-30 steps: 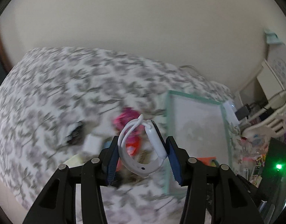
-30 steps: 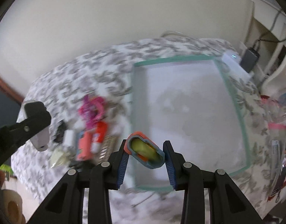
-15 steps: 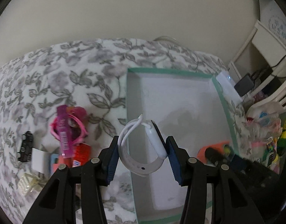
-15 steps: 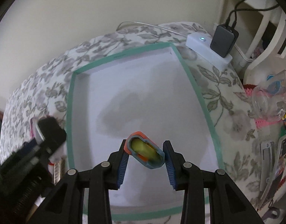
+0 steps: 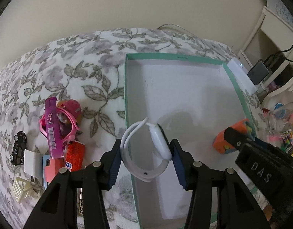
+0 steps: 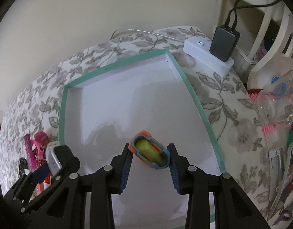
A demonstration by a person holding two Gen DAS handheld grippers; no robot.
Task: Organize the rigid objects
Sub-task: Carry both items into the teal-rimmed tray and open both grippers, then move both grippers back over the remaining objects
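Soft white bedspread printed with grey leaves and flowers [image 5: 74, 72], running up to a plain cream wall [image 5: 146, 3]; white shelving [image 6: 268, 9] at the right, with a white power strip [image 6: 201, 55] carrying a dark grey plug-in adapter [image 6: 223, 43] at the spread's far corner. Resting on the spread, a shallow white cardboard box with a teal rim [image 5: 175, 56], floor bare and shadowed. Held over its left rim by the left gripper [image 5: 145, 159]: a white looped wristband with a small pod [image 5: 146, 152], pinched between the 2 blue pads at a narrow gap, jaws eased slightly apart in the last moment with the band still between them. Held low over the box floor by the right gripper [image 6: 149, 158]: an orange and grey-blue case with a yellow insert [image 6: 150, 150], clamped at a narrow gap; whether touching the floor, not clear. Left of the box, well apart from it, a loose cluster: pink plastic goggles [image 5: 66, 122], a magenta tube with a barcode [image 5: 53, 127], a red packet [image 5: 74, 158], a small black toy car [image 5: 18, 150], a white plug [image 5: 31, 160], a cream hair clip [image 5: 22, 189], partly cut off behind the black fingers. Right edge crowded with clear plastic and coloured oddments [image 6: 276, 103], too blurred to name. Open room across most of the box interior and on the spread beyond the box's far rim.
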